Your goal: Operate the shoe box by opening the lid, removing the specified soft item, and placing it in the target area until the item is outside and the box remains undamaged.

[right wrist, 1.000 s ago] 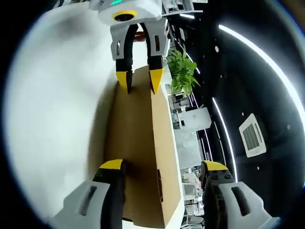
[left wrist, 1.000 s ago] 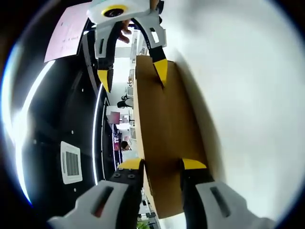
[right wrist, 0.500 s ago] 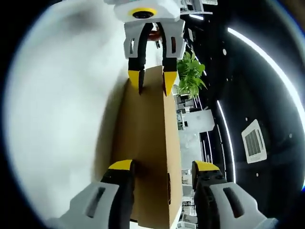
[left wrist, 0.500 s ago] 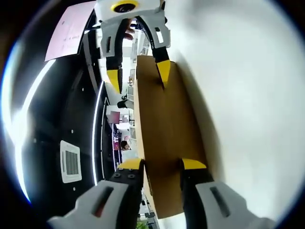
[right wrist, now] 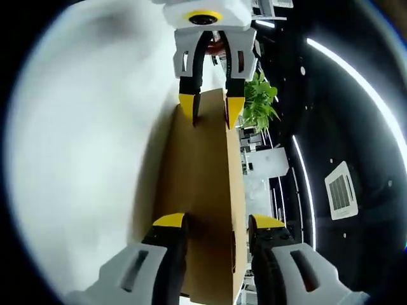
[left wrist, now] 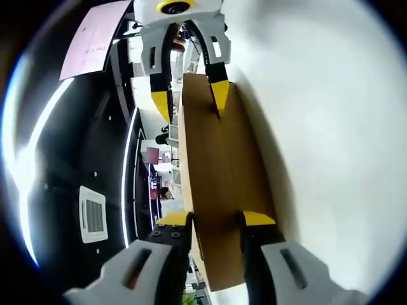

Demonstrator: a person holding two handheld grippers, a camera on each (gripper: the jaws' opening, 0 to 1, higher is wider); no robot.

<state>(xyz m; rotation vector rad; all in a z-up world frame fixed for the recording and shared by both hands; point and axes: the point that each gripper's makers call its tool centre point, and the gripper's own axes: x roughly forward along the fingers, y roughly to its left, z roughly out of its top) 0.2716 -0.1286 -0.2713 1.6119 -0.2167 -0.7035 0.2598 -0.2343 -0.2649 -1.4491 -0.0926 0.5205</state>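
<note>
So the box is a plain brown cardboard slab held between the two grippers, one clamped on each end, with a white surface behind it. In the left gripper view the left gripper has its yellow tips pinched narrow onto the near end, one tip on each side of the cardboard, and the right gripper comes in at the far end, one tip on the brown face and the other hanging just off the edge. The right gripper view is the mirror of that: right gripper squeezed onto the near end of the box, left gripper straddling the far end. Can't really tell if the lid is on, off or lifted, since the cardboard looks like one flat panel and the bottom edge is cut off behind the jaws. Nothing soft visible anywhere, probably inside if at all. A plant and dark ceiling with light strips sit beyond, all pretty warped by the fisheye.
</note>
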